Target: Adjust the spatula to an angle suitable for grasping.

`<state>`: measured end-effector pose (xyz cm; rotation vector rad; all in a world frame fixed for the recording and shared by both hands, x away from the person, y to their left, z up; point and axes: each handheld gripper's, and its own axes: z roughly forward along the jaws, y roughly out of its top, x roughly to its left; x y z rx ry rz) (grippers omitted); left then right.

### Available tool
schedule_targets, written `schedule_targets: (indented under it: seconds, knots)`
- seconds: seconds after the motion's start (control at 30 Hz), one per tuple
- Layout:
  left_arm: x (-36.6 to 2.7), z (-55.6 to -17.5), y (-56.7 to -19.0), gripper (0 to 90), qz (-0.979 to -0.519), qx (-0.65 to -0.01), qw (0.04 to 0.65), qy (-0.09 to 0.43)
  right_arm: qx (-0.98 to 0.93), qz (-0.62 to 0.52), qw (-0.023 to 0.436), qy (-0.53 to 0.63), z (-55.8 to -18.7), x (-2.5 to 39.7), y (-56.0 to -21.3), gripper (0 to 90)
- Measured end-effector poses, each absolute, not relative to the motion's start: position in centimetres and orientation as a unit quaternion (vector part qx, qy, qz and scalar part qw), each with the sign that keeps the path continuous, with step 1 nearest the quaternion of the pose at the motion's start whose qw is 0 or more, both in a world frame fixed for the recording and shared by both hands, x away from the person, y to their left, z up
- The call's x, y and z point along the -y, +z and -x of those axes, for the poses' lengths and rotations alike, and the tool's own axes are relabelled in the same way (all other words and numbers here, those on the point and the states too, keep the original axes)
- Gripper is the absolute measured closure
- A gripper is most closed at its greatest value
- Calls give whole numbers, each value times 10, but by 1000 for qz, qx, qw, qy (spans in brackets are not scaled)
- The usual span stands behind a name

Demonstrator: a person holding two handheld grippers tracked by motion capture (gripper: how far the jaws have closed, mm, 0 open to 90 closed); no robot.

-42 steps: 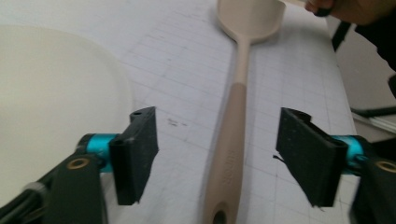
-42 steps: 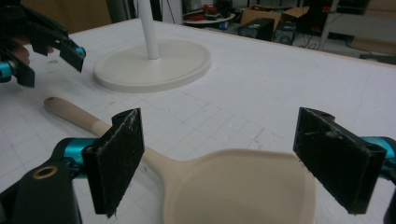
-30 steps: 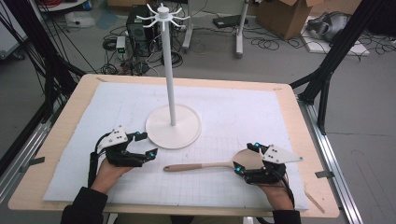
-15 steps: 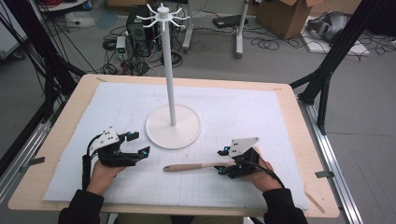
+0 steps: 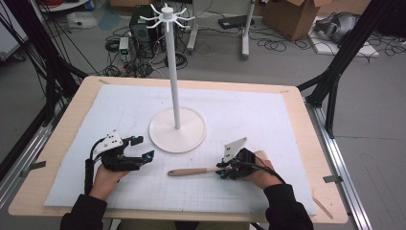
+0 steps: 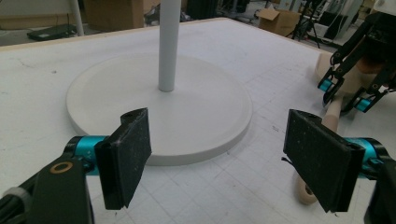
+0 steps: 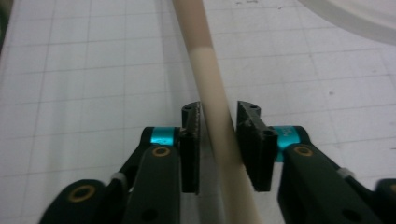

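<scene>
On the bench (image 5: 57, 143), our right tongs (image 7: 218, 123) pinch the spoon handle (image 7: 208, 79), unlifted; left tongs (image 6: 229, 154) wait wide.

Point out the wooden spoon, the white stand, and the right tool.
wooden spoon (image 5: 191, 171): high view, on its handle.
white stand (image 5: 165, 136): high view, on its round base.
right tool (image 7: 218, 122): right gripper view, between its fingertips, around the spoon handle.
</scene>
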<state>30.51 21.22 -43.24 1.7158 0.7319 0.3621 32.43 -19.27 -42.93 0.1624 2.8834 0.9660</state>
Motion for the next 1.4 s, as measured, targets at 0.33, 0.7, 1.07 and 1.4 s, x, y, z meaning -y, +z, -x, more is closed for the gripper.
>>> schedule_targets:
  seconds: [0.33, 0.7, 1.07, 1.4]
  knots:
    - [-215, -306, -433, 243, -730, -321, 582, 159, -937, -88, 34, 337, -316, 199, -420, 780]
    - [-217, -307, -433, 252, -727, -327, 581, 163, -931, -162, -12, 328, -317, 196, -422, 779]
    - [-220, -306, -433, 239, -711, -338, 592, 172, -909, -173, 30, 378, -309, 204, -411, 540]
    - [-237, -303, -430, 178, -691, -347, 605, 188, -804, -278, 191, 491, -274, 267, -401, 205]
